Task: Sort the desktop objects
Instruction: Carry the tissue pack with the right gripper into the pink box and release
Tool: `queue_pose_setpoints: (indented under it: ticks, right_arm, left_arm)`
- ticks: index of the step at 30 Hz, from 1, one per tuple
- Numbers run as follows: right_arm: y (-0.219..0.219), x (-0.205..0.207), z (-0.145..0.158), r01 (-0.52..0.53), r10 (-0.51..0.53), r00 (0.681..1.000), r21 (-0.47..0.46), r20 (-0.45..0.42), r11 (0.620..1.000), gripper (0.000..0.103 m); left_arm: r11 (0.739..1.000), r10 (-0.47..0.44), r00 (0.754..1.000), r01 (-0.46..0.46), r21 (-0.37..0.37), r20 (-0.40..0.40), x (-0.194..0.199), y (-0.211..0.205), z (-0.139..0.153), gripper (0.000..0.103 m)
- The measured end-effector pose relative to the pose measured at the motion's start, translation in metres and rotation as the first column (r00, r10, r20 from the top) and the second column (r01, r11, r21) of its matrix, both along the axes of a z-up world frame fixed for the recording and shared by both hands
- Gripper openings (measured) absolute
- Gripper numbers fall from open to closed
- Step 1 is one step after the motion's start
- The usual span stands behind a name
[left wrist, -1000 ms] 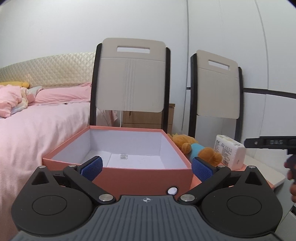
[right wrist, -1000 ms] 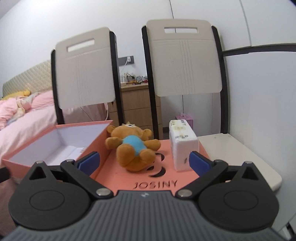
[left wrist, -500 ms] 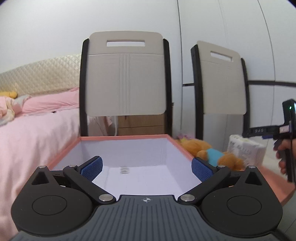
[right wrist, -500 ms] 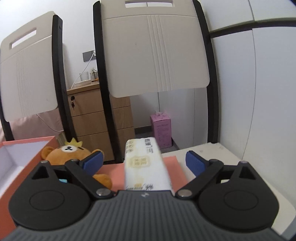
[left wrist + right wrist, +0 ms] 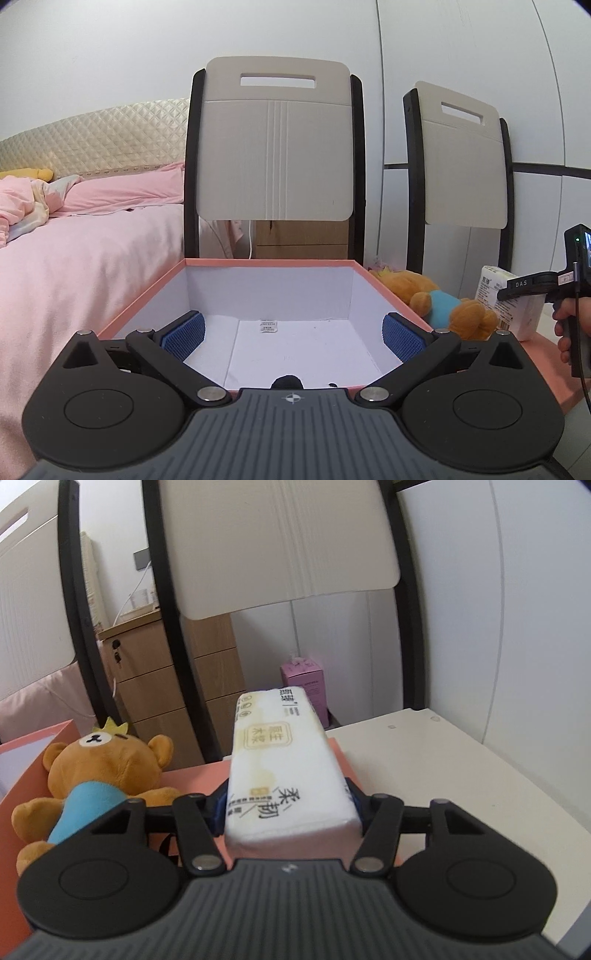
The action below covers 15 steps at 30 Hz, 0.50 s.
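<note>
Tissue pack (image 5: 284,764) sits on the pink lid (image 5: 192,779), clamped at its near end btwn the pads of the right gripper (image 5: 286,805). Left gripper (image 5: 291,332) hangs w/ fingers wide apart over the open pink box (image 5: 266,263), holding nothing. Risk: grip is on one end only, soft wrapper, so the far end could sag or twist out once lifted. Plush bear (image 5: 92,768) lies just left of the pack, btwn it and the box; a low swing leftward may clip it. Chairs (image 5: 275,147) stand at the far side.
</note>
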State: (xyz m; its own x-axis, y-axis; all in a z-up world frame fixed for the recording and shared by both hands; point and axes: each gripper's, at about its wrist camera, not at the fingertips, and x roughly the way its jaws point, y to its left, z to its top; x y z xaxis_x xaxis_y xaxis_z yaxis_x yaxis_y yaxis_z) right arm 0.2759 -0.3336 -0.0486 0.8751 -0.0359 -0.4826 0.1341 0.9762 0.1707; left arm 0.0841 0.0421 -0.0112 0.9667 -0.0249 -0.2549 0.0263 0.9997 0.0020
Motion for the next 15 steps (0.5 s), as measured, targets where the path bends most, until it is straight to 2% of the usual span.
queue_pose_setpoints:
  ticks: [4, 7, 12, 15]
  right_arm:
    - [-0.002, -0.011, 0.015, 0.045, -0.046, 0.997, 0.015, 0.066, 0.999, 0.056]
    - [0.008, -0.026, 0.038, 0.035, -0.04, 0.988, 0.034, 0.151, 0.999, 0.056]
    - [0.05, -0.05, 0.081, -0.114, 0.091, 0.955, 0.067, 0.282, 0.991, 0.056]
    - [0.086, -0.047, 0.098, -0.239, 0.213, 0.931, 0.053, 0.296, 0.97, 0.056]
  left_arm:
    - [1.0, 0.017, 1.0, -0.017, -0.012, 0.009, -0.002, 0.0, 0.002, 0.103]
    - [0.999, 0.038, 0.999, -0.038, -0.013, 0.011, -0.002, 0.001, 0.002, 0.103]
    - [0.999, 0.051, 0.999, -0.051, 0.004, 0.011, -0.003, 0.0, 0.002, 0.103]
    - [0.999, 0.053, 0.999, -0.053, 0.01, 0.011, -0.003, 0.001, 0.003, 0.103]
